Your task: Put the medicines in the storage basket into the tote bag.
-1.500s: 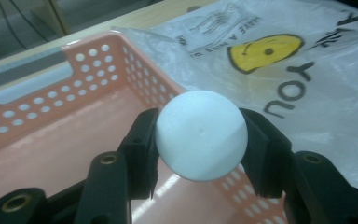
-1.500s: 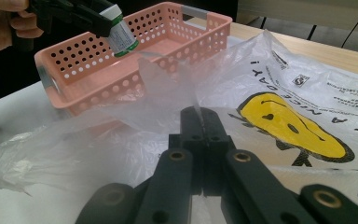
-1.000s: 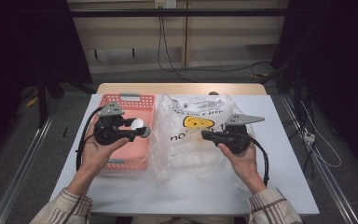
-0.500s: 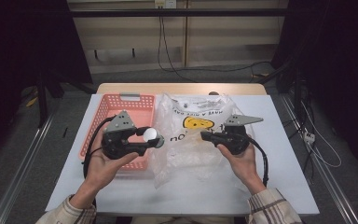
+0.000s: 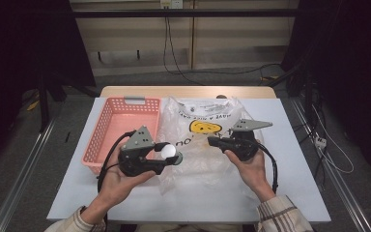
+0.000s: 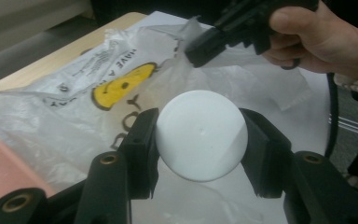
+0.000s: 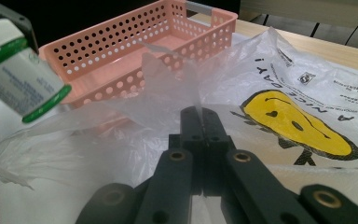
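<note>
My left gripper [image 5: 172, 154] is shut on a small white container [image 5: 168, 151], held level just off the pink basket's near right corner. In the left gripper view its round white end [image 6: 200, 135] sits squeezed between both pads. From the right gripper view the container [image 7: 18, 74] shows a printed label with green bands. A clear plastic bag [image 5: 207, 116] with a yellow smiley face lies on the table. My right gripper [image 5: 211, 141] is shut on a fold of the bag's film [image 7: 186, 84] and holds it raised. The container's end points toward that lifted edge.
The pink perforated basket [image 5: 121, 121] stands on the white tabletop [image 5: 294, 169] at the left, its floor bare. Cables trail from both grippers along the person's wrists. Dark floor and rails flank the table on both sides.
My left hand has carried the white container from above the basket toward the right and nearer the person, up to the bag. The right gripper has kept still with the bag film.
</note>
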The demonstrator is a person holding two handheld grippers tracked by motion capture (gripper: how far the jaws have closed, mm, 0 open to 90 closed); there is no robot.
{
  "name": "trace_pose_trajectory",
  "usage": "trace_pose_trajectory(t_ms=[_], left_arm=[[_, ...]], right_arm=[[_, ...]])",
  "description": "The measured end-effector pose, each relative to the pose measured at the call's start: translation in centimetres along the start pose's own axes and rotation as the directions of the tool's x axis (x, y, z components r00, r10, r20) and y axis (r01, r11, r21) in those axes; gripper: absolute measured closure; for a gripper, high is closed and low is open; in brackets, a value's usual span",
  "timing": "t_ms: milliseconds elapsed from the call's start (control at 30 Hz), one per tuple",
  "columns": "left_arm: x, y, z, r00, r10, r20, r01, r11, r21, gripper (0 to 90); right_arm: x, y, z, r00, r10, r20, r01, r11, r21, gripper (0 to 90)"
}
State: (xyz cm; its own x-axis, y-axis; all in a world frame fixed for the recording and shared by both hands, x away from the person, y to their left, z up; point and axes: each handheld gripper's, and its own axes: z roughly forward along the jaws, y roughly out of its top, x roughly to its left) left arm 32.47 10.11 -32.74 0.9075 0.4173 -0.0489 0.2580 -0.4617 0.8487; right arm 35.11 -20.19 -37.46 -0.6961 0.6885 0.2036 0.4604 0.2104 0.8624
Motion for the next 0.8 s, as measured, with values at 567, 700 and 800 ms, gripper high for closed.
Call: trace_pose_trajectory(t_ms=[567,700,800], left_arm=[[-1.2,0.3,5.1,0.9966,0.024,0.079,-0.029,0.9981,0.055,51.0],[-1.1,0.0,6.2,0.9967,0.007,0.081,-0.013,0.9976,0.068,51.0],[-1.3,-0.4,7.7,0.9973,0.011,0.073,-0.017,0.9959,0.089,51.0]], right_arm=[[0.2,0.0,0.1,1.0,-0.004,0.001,0.004,1.0,0.008,90.0],[0.2,0.0,0.1,0.9999,-0.013,-0.001,0.013,1.0,0.014,90.0],[0.2,-0.1,0.2,0.9999,-0.014,-0.001,0.014,1.0,0.017,90.0]])
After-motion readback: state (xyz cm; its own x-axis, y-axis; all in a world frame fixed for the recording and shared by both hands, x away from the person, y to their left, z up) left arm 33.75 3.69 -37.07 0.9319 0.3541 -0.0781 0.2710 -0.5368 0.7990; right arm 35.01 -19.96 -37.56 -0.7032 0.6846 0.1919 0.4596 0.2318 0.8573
